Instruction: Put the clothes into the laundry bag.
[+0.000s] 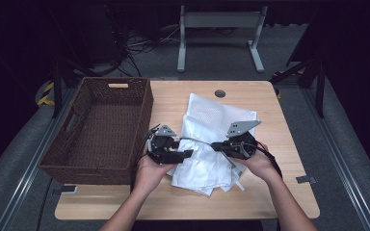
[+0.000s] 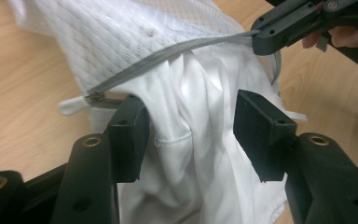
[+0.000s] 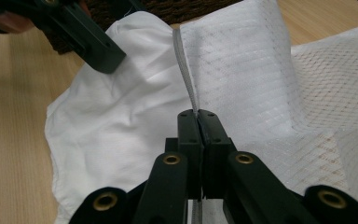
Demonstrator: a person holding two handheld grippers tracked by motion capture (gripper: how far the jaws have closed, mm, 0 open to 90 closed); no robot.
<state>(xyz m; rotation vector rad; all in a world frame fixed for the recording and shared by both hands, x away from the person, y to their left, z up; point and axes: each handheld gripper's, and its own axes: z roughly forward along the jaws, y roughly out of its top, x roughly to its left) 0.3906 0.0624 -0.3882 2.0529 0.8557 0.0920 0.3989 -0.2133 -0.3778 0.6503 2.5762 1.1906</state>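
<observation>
On the desk (image 1: 270, 144) beside the wicker basket (image 1: 101, 130), the white garment (image 3: 116, 121) sits partly inside the mesh laundry bag (image 3: 242, 60). The right tool (image 3: 198, 116) is clamped on the grey zipper tape (image 3: 185, 70); the left tool (image 2: 191, 126) stands apart, with only cloth between its jaws. Judging by the zipper pull (image 2: 95, 98) near one end, the bag remains mostly unzipped, so closing it and putting it in the basket is probably what is left.

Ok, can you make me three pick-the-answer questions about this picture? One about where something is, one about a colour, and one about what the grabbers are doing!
1. Where is the basket?
A. left of the mesh bag
B. right of it
C. on top of it

2. What colour is the zipper?
A. red
B. grey
C. black

3. What is the right gripper doing?
A. standing wide open
B. pinching the zipper
C. holding the basket

Answers: 1 A, the high view shows it at the table's left. 2 B, it runs grey along the white mesh. 3 B, its jaws are shut on the zipper, while the left gripper stands open around white cloth.
</observation>
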